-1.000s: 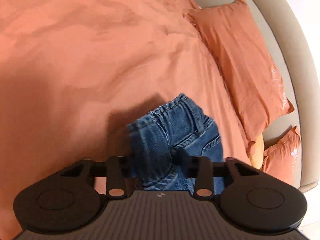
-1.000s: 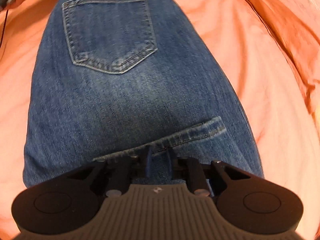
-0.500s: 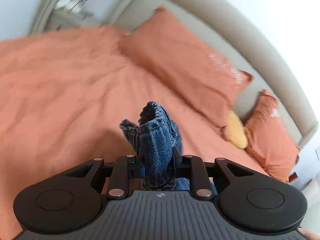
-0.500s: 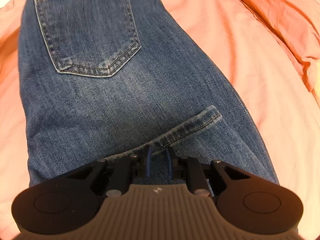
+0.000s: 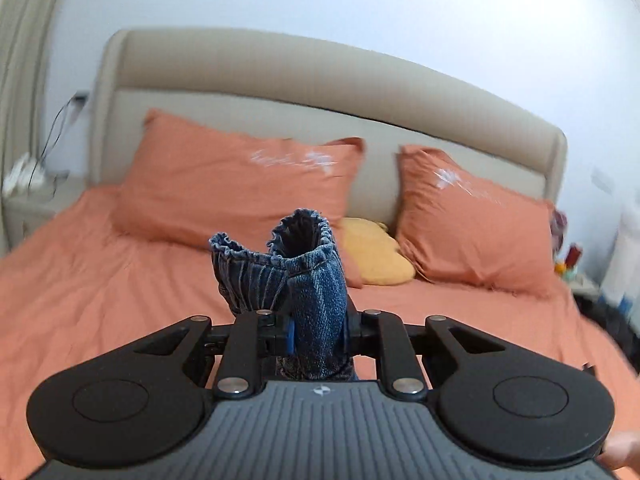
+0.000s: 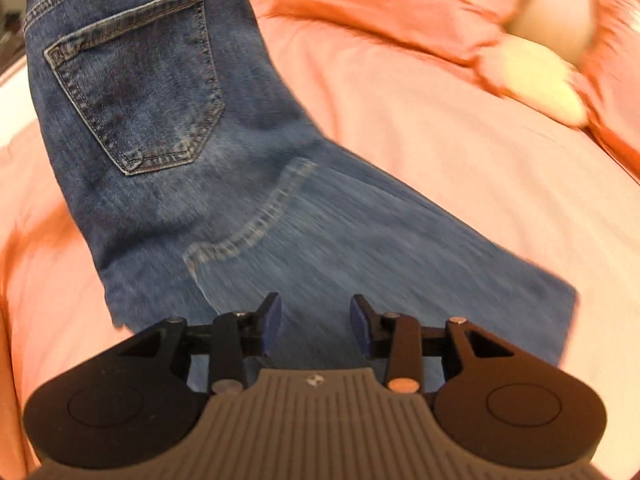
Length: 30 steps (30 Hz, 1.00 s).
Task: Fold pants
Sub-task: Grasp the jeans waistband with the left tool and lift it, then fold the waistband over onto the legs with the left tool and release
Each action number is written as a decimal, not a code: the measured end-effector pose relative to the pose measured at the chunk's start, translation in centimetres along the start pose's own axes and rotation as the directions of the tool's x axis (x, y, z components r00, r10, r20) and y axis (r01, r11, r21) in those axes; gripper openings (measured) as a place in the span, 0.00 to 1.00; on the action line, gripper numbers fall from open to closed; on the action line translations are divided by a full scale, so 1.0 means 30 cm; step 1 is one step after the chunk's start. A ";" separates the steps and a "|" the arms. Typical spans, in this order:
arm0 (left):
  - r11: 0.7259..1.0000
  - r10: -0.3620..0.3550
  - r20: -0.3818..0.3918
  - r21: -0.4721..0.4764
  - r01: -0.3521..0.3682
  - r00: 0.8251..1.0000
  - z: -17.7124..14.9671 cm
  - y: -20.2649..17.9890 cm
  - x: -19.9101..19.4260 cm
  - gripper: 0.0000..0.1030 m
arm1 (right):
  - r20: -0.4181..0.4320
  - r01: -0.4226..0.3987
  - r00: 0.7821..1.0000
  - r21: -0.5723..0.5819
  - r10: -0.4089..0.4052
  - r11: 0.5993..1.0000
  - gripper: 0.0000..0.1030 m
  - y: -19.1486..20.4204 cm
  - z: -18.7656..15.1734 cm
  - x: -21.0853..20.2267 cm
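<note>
While clamped in the left gripper (image 5: 318,334) at lower centre, jeans (image 5: 300,276) bunched at the waistband, jaws closing tighter; raised off the orange bed (image 5: 100,288), unlike a second back. Further right, right gripper (image 6: 316,326) opening, empty, just above jeans (image 6: 280,220) it had pinched. Folded once, apparently; final fold and laying down left.
</note>
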State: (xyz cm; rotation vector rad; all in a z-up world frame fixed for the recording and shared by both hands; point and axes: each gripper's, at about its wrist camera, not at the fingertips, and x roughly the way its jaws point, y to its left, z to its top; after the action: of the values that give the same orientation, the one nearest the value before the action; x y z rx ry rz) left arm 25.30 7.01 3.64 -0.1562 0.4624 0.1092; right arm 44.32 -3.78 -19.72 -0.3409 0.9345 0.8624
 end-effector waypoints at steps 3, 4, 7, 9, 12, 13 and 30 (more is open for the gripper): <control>0.995 -0.011 -0.010 0.102 0.012 1.000 -0.005 -0.199 0.018 0.21 | 0.013 0.040 0.999 0.066 -0.041 0.997 0.34 -0.042 -0.086 -0.090; 0.986 -0.017 -0.019 0.167 0.020 1.000 -0.015 -0.330 0.042 0.21 | 0.016 0.053 0.998 0.087 -0.055 0.995 0.34 -0.062 -0.115 -0.115; 0.968 -0.015 -0.038 0.249 0.024 0.999 -0.077 -0.499 0.088 0.20 | 0.038 0.078 0.996 0.136 -0.084 0.988 0.34 -0.122 -0.201 -0.192; 0.935 0.032 -0.052 0.354 -0.012 0.998 -0.159 -0.684 0.151 0.20 | 0.050 0.089 0.994 0.177 -0.099 0.980 0.34 -0.169 -0.256 -0.238; 0.907 0.032 -0.101 0.420 0.013 0.994 -0.260 -0.815 0.221 0.20 | 0.059 0.097 0.992 0.249 -0.115 0.964 0.34 -0.237 -0.345 -0.297; 0.890 0.026 -0.141 0.454 0.041 0.990 -0.332 -0.895 0.267 0.20 | 0.057 0.101 0.991 0.266 -0.121 0.959 0.34 -0.254 -0.375 -0.313; 0.872 -0.146 -0.562 0.315 0.375 0.814 -0.754 -0.933 0.528 0.75 | 0.016 0.085 0.995 0.328 -0.096 0.941 0.34 -0.333 -0.652 -0.378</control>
State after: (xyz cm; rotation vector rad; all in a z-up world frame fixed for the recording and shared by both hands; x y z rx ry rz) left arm 33.47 -23.34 -19.99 0.1795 0.9973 -0.3247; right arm 37.66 -27.40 -22.66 -0.0816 1.0056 0.6130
